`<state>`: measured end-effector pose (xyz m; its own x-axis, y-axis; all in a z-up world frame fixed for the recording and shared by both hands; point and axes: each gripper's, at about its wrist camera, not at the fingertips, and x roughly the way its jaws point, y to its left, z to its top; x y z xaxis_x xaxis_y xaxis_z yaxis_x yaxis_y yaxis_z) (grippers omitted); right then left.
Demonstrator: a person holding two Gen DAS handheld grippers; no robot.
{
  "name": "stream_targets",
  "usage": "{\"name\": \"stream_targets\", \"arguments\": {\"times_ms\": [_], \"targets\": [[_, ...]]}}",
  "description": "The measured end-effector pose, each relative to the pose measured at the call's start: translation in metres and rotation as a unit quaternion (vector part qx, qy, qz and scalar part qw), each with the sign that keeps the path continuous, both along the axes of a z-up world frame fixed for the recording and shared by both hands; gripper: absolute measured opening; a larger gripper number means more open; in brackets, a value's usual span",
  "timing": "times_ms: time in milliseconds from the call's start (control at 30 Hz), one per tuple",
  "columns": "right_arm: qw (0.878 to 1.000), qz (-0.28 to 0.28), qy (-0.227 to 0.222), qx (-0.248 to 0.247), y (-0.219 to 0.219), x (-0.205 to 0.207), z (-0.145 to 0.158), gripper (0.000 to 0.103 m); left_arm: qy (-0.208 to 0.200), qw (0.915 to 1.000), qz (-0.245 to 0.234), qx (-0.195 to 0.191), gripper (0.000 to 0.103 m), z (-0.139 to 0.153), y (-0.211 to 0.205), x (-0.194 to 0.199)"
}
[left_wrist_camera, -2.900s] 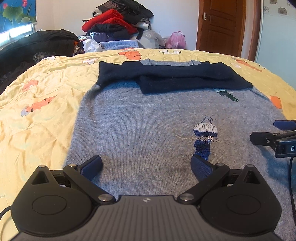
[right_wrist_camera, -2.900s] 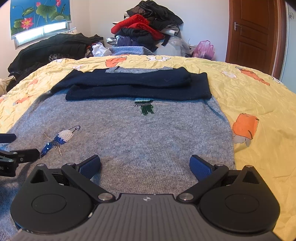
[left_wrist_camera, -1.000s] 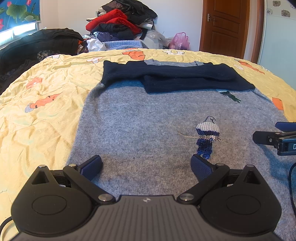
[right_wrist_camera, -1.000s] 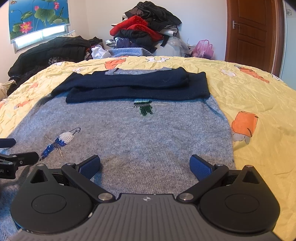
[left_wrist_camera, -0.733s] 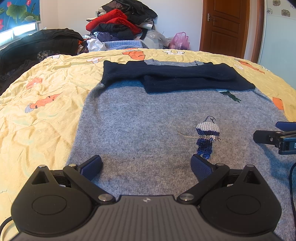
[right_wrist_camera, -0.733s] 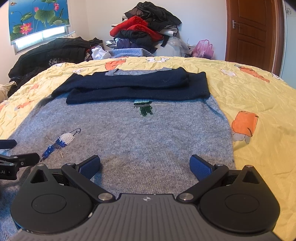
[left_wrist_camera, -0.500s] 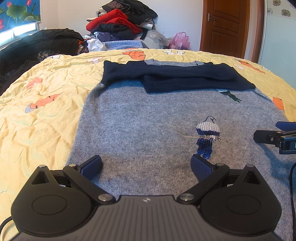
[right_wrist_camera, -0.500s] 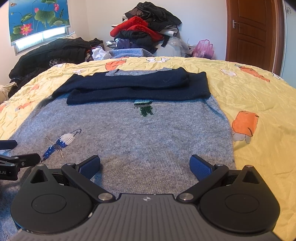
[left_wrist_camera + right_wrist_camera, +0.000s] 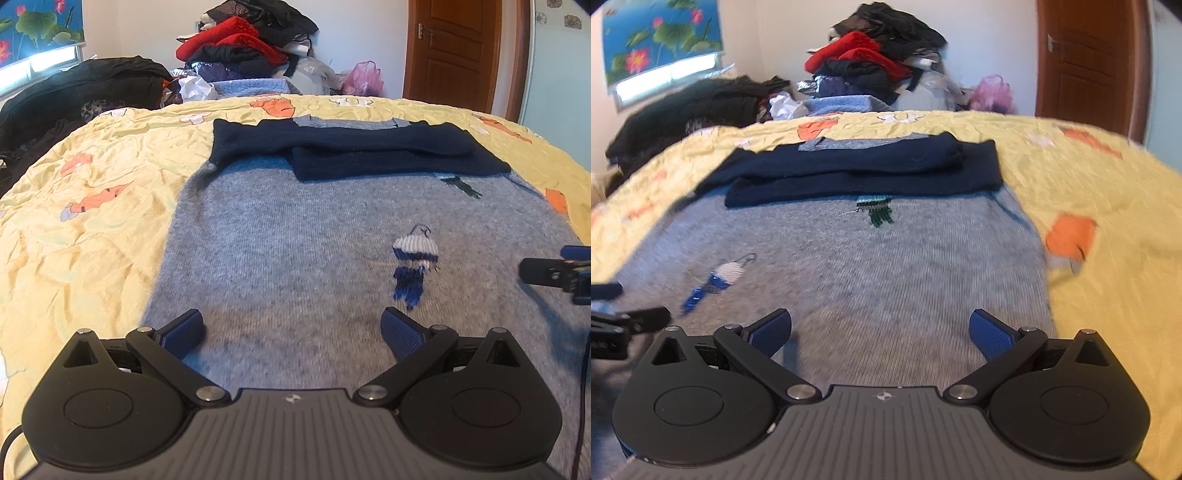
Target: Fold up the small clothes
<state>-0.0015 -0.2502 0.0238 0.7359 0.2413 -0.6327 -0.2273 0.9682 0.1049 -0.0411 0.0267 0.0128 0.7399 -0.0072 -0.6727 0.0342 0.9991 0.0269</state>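
Note:
A grey knit sweater [image 9: 303,243] lies flat on the yellow bedspread [image 9: 85,229], with its navy sleeves [image 9: 354,151] folded across the top. It also shows in the right wrist view [image 9: 886,258], navy sleeves [image 9: 864,173] at the far end. My left gripper [image 9: 291,332] is open and empty over the sweater's near left hem. My right gripper [image 9: 881,330] is open and empty over the near right hem. Each gripper shows at the edge of the other's view: the right one [image 9: 554,271] and the left one [image 9: 617,317].
A pile of red and dark clothes [image 9: 251,48] stands beyond the bed's far edge, with black garments [image 9: 81,92] at the far left. A wooden door [image 9: 454,55] is at the back right. A pink bag [image 9: 362,79] lies near it.
Both grippers have tilted down and eased forward over the sweater's near hem; the right wrist view is now blurred by motion. Both stay open. The sweater has not moved.

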Motion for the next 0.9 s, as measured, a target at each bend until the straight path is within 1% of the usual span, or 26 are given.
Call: {"name": "stream_targets", "arguments": {"times_ms": [67, 200, 267, 367, 433, 533, 700, 800, 900], "targets": [[1.000, 0.006, 0.007, 0.006, -0.003, -0.012, 0.001, 0.103, 0.003, 1.0000, -0.002, 0.002, 0.103, 0.001, 0.003, -0.007], [0.999, 0.020, 0.004, -0.048, 0.001, -0.043, -0.001, 0.103, 0.011, 0.9999, -0.002, -0.002, 0.103, 0.002, 0.011, -0.022], [0.997, 0.032, -0.003, -0.074, 0.004, -0.061, -0.003, 0.103, 0.013, 0.9999, -0.009, 0.004, 0.103, 0.002, 0.015, -0.032], [0.995, 0.052, -0.009, -0.079, 0.001, -0.083, -0.002, 0.103, 0.009, 0.9998, -0.014, 0.006, 0.103, 0.001, 0.022, -0.045], [0.995, 0.060, -0.007, -0.082, -0.001, -0.088, 0.000, 0.103, 0.010, 0.9998, -0.015, 0.000, 0.103, 0.001, 0.026, -0.049], [0.996, 0.061, 0.021, -0.065, -0.007, -0.077, 0.008, 0.102, 0.013, 0.9998, -0.016, 0.002, 0.103, 0.002, 0.026, -0.049], [0.999, 0.025, 0.025, -0.010, -0.029, -0.064, 0.024, 0.103, 0.011, 0.9997, -0.022, 0.002, 0.103, 0.001, 0.028, -0.054], [0.999, -0.001, 0.029, 0.018, -0.047, -0.069, 0.030, 0.103, 0.006, 0.9997, -0.024, 0.002, 0.103, 0.001, 0.028, -0.057], [0.999, -0.023, 0.029, 0.026, -0.065, -0.083, 0.036, 0.102, 0.008, 0.9997, -0.024, 0.004, 0.103, 0.001, 0.027, -0.055]]}}
